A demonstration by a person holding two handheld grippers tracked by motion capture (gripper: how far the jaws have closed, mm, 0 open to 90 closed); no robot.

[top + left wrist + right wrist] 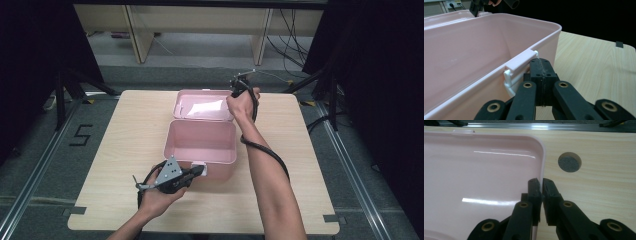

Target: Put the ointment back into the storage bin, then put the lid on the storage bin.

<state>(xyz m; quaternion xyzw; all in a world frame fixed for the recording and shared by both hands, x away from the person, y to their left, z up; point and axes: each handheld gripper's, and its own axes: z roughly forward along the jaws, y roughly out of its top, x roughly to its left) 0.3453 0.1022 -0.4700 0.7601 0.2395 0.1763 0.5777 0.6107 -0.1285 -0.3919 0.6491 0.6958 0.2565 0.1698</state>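
A pink plastic box (200,167) stands open at the table's middle, its lid (202,107) laid back behind it. In the left gripper view the box wall (461,55) carries a pale latch (520,63) on its front rim. My left gripper (541,63) is shut with nothing between its pads, its tip right against that latch; from above this gripper (200,171) sits at the box's front right. My right gripper (541,183) straddles the right rim of the lid (481,172), pads pressed on it. From above, the right gripper (234,95) is at the lid's far right corner.
The light wooden table (599,182) has a round hole (569,162) just right of the lid. Black tape marks (330,218) sit at its corners. A cable (270,152) trails along the right forearm. Desk legs (137,35) and dark curtains stand beyond the table.
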